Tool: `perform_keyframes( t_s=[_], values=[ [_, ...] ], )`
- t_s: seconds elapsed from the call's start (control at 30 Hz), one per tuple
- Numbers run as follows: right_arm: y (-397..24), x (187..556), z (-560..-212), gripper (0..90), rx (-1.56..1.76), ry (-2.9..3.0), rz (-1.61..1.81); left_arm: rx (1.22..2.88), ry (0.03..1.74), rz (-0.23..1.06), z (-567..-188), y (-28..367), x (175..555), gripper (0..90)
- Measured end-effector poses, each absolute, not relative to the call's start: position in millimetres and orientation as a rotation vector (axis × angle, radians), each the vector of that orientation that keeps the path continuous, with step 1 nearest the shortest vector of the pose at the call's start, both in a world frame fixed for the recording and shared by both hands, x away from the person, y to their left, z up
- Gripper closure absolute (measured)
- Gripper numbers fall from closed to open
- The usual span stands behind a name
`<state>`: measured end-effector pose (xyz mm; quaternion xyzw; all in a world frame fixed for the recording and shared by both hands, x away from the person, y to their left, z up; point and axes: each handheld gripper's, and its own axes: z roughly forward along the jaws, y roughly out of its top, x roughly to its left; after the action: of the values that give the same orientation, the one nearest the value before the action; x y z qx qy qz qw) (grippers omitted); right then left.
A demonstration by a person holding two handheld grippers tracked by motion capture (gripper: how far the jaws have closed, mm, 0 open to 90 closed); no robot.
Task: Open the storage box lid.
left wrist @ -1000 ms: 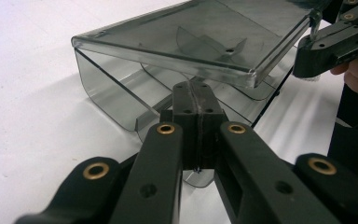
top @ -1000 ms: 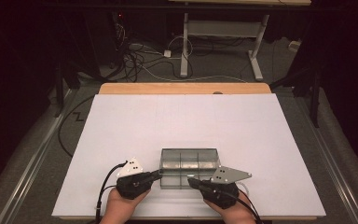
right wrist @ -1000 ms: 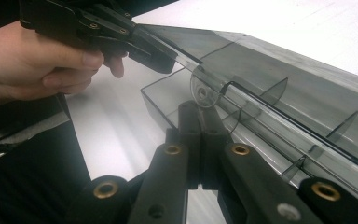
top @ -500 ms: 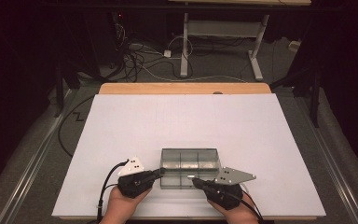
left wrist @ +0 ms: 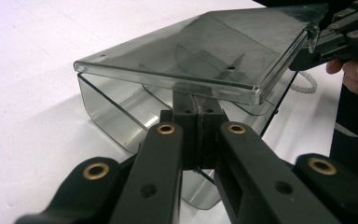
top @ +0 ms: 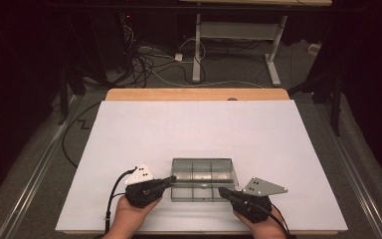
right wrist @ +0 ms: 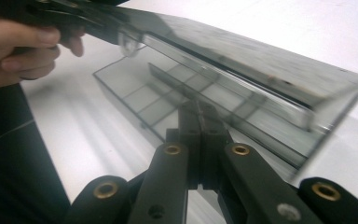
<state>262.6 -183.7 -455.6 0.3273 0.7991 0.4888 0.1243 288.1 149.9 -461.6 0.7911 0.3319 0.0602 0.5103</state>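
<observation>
A clear plastic compartment box (top: 202,179) sits near the table's front edge, its hinged lid (left wrist: 205,51) lifted partway off the base (left wrist: 107,107). My left gripper (top: 171,180) is shut, its closed tips (left wrist: 196,100) tucked under the lid's side edge. My right gripper (top: 221,190) is also shut and comes in at the box's front right corner. Its tips (right wrist: 199,109) point beneath the raised lid (right wrist: 261,60) toward the dividers (right wrist: 149,98). The right gripper view is blurred. Neither gripper has anything between its jaws.
The box rests on a white sheet (top: 194,129) over a wooden table (top: 194,93). Beyond the table, cables (top: 149,59) lie on the dark floor beside a white desk frame (top: 234,45). The hands holding the grippers lie at the table's front edge.
My right gripper has slid a little to the right along the box's front. The left gripper has stayed where it was.
</observation>
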Motion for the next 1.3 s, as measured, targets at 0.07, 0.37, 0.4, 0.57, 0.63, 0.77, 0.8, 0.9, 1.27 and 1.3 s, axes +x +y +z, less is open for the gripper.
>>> perform_keyframes(
  t_s=[0.07,0.37,0.4,0.57,0.63,0.77,0.8,0.9,1.27,1.3],
  values=[
    [-187.9,262.8,-455.3,90.0,0.971,2.316,1.421,1.903,0.798,0.145,-461.1,150.2,289.0,88.2],
    [-204.5,264.6,-454.6,90.0,1.044,2.260,1.396,1.894,0.795,0.144,-460.1,150.5,291.5,88.1],
    [-206.1,265.0,-454.6,90.0,1.050,2.256,1.390,1.895,0.795,0.144,-460.1,150.6,291.7,88.1],
    [-214.3,267.6,-454.3,90.0,1.080,2.231,1.381,1.895,0.796,0.144,-460.2,150.7,292.3,88.2],
    [-217.5,268.6,-454.1,90.0,1.083,2.220,1.382,1.894,0.796,0.144,-460.3,150.6,292.4,88.1],
    [-222.1,270.2,-454.3,90.0,1.079,2.204,1.373,1.891,0.793,0.145,-460.4,150.3,292.4,88.1],
    [-223.1,270.7,-454.4,90.0,1.078,2.201,1.373,1.891,0.792,0.145,-460.3,150.3,292.3,88.1],
    [-225.7,272.2,-455.0,90.0,1.073,2.192,1.370,1.889,0.791,0.145,-460.2,150.2,292.4,88.1],
    [-234.2,289.6,-461.2,90.0,1.080,2.167,1.364,1.883,0.794,0.159,-462.2,147.9,295.8,88.1],
    [-234.7,291.5,-461.6,90.0,1.088,2.164,1.365,1.880,0.794,0.157,-462.4,147.9,296.3,88.1]
  ],
)
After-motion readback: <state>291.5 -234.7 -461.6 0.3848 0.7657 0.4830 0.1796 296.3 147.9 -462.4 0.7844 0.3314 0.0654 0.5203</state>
